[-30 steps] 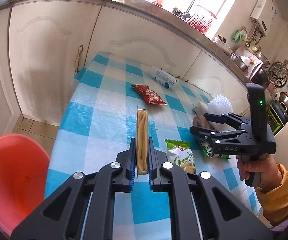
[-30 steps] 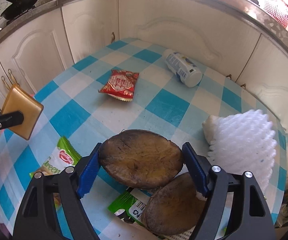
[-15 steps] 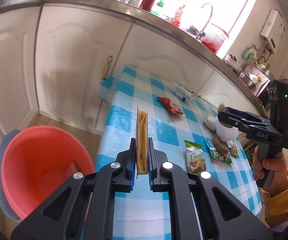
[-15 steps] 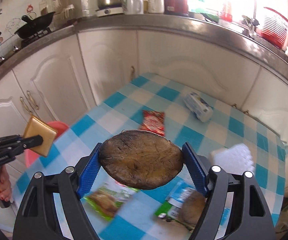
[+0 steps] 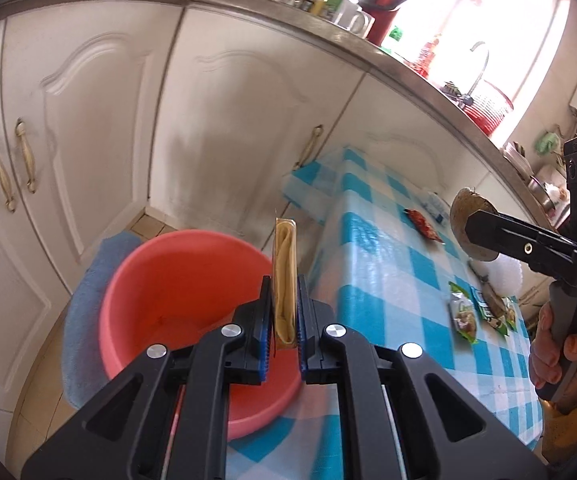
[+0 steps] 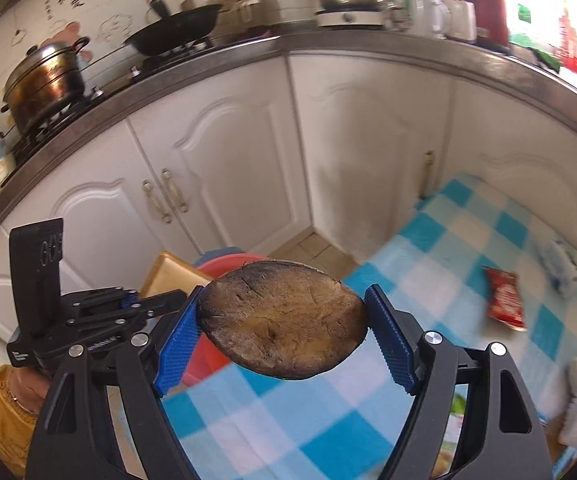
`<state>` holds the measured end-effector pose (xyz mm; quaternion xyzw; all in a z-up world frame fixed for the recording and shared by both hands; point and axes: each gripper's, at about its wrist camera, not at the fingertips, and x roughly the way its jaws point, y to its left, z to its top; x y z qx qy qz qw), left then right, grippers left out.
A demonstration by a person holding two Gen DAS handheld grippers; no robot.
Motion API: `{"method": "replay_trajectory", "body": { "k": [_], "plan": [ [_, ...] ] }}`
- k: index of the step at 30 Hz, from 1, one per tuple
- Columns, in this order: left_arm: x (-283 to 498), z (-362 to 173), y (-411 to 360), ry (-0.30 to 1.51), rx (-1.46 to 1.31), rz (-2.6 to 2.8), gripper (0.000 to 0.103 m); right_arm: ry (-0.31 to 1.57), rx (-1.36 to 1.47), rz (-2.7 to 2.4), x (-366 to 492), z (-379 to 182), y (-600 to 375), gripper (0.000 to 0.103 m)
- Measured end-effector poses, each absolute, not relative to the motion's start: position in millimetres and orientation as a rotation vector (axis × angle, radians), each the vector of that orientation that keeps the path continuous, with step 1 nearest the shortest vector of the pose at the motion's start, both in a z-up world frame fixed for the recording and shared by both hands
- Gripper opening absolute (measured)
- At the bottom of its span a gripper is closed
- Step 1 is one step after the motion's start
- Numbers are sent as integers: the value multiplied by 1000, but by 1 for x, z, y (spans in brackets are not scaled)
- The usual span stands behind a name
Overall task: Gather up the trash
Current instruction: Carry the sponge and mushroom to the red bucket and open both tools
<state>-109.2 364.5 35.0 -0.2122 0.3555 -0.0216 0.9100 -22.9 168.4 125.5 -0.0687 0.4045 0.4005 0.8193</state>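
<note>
At lower centre, we clamp our left gripper (image 5: 285,322) on a flat yellow packet (image 5: 285,280) over the red basin (image 5: 184,280); our right gripper (image 6: 284,338) grips a brown husk (image 6: 282,320)

- A glossy plastic sheen is seen on the red basin (image 5: 192,280).
- The checked tablecloth (image 5: 388,264) looks smooth and slightly shiny, like oilcloth.
- The brown husk piece (image 6: 284,324) shows a rough, matt, fibrous face.
- The flat tan packet (image 5: 285,280) appears glossy.
- The countertop edge (image 6: 368,46) looks like brushed metal.
- The cabinet doors (image 5: 88,128) are painted smooth, semi-matt.
</note>
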Motion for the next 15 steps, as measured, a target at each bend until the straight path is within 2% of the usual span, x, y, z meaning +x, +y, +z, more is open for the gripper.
{"method": "replay_trajectory", "body": {
  "k": [5, 6, 7, 9, 10, 11, 12, 15],
  "plan": [
    [-112, 21, 383, 750, -453, -2, 12, 896, -172, 923, -32, 111, 213, 79],
    [-112, 17, 387, 752, -458, 9, 20, 902, -176, 930, -33, 106, 221, 79],
    [-113, 13, 391, 752, -466, 19, 37, 908, -178, 934, -34, 103, 226, 80],
    [-113, 5, 398, 748, -490, 45, 57, 924, -176, 928, -33, 95, 233, 81],
    [-114, 2, 400, 745, -496, 55, 66, 931, -161, 924, -32, 92, 235, 87],
    [-115, -1, 403, 746, -500, 67, 72, 937, -142, 922, -31, 90, 234, 90],
    [-116, -5, 406, 745, -511, 86, 82, 936, -108, 915, -29, 90, 231, 90],
    [-121, -13, 415, 743, -568, 113, 85, 933, -26, 904, -29, 90, 216, 91]
  ]
}}
